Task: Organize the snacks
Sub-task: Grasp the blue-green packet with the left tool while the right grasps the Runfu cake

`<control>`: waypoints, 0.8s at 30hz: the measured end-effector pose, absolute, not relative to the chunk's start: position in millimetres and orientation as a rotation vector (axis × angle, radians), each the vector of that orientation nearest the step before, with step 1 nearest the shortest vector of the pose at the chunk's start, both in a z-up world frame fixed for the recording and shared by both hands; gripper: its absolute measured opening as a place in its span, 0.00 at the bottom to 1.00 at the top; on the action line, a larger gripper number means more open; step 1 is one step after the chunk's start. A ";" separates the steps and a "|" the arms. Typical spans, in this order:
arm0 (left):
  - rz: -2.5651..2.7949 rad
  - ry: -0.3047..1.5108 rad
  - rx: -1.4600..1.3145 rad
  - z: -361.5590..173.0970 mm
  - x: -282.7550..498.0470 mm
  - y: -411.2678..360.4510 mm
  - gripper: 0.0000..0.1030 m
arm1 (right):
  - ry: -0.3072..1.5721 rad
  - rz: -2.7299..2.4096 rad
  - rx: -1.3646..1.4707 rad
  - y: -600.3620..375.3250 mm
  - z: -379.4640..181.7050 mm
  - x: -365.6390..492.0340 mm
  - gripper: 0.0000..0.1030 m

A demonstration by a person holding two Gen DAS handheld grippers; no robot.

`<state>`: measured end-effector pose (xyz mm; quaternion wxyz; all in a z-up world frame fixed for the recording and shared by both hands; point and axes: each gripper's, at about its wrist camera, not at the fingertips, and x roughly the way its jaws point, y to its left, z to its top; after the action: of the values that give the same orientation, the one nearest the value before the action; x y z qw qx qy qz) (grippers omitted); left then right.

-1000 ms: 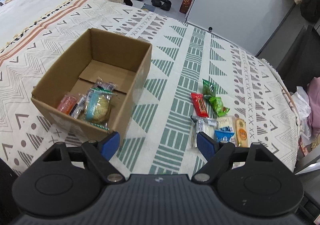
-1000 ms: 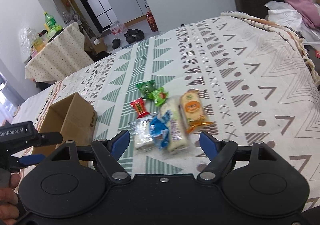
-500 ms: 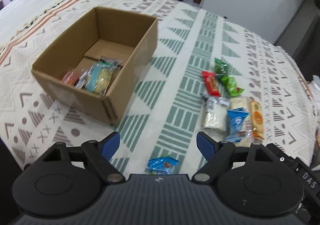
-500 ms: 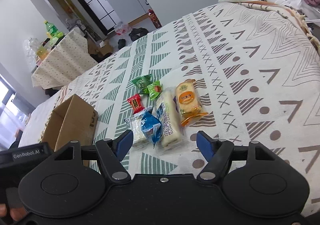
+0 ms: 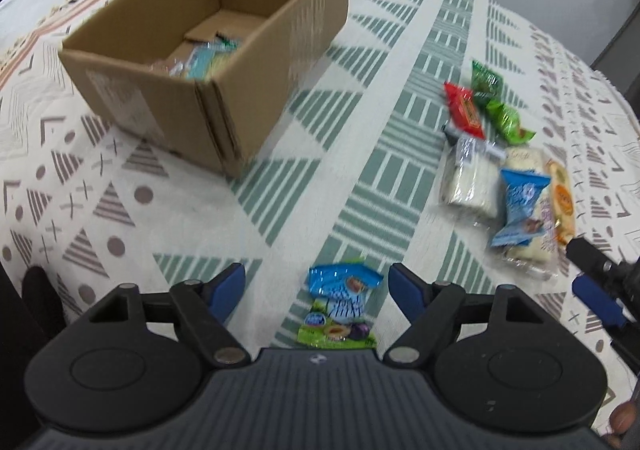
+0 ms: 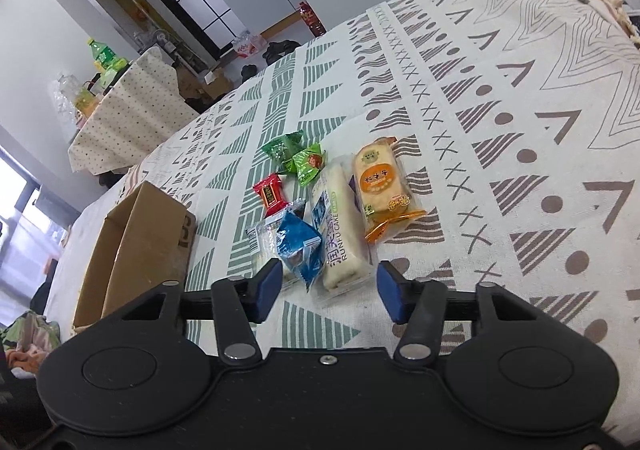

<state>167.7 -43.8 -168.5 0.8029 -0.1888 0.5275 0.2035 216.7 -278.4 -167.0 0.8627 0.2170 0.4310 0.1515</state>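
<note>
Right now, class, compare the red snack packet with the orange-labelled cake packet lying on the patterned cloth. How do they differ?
1. Colour: the red snack packet is solid red with a dark label; the orange-labelled cake packet is clear with an orange label.
2. Size: the red one is clearly smaller than the cake packet.
3. Place: the red one lies nearer the cardboard box; the cake packet lies at the group's far side.
Both lie flat, outside the box.

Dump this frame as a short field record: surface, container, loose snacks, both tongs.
surface: patterned white, green and grey bedspread
container: open brown cardboard box, some wrapped snacks inside
loose snacks: cluster of wrapped packets, incl. red packet and orange cake packet
left tongs: closing, blue and green snack packet between them, not gripped
right tongs: closing around white cake packet, no contact visible
</note>
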 end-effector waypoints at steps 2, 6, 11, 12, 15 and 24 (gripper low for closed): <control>0.440 1.150 -0.404 -175.3 168.3 -45.9 0.73 | 0.911 0.306 0.456 -278.4 -171.0 222.3 0.46; 0.445 1.184 -0.420 -188.0 169.7 -47.5 0.58 | 0.928 0.282 0.474 -281.7 -179.0 230.3 0.46; 0.479 1.202 -0.425 -196.8 169.1 -46.9 0.33 | 0.945 0.281 0.487 -281.5 -185.2 235.3 0.46; 0.478 1.200 -0.432 -196.7 168.7 -46.7 0.32 | 0.948 0.281 0.487 -281.0 -186.0 236.6 0.46; 0.477 1.187 -0.447 -194.0 168.6 -45.0 0.30 | 0.958 0.281 0.489 -280.2 -189.0 240.1 0.46; 0.450 1.121 -0.462 -172.8 175.7 -45.6 0.30 | 0.994 0.300 0.513 -281.0 -196.2 241.9 0.13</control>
<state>175.7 -45.6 -172.8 0.7981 -0.2153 0.5224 0.2096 241.9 -281.0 -196.2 0.8371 0.2423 0.4695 0.1417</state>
